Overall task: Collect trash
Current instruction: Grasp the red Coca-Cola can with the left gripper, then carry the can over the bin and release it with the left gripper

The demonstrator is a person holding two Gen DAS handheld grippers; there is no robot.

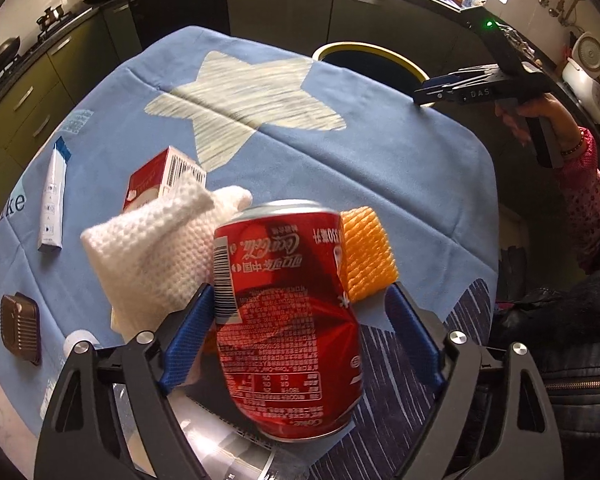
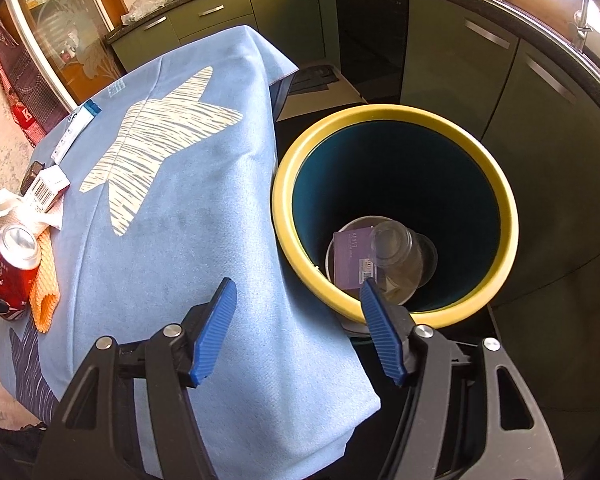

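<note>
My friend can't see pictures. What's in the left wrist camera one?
A red soda can stands between the open blue fingers of the left gripper, on a blue star tablecloth. A white cloth and orange foam net lie behind it.

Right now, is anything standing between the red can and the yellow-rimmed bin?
Nothing visible does. The red can stands between the left hand-held gripper's open fingers; bare blue tablecloth stretches to the bin beside the table.

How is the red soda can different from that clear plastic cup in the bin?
The red soda can stands upright on the blue tablecloth; the clear plastic cup lies tipped inside the yellow-rimmed bin. The can is opaque, printed metal; the cup is see-through and plain. Both are drink containers.
</note>
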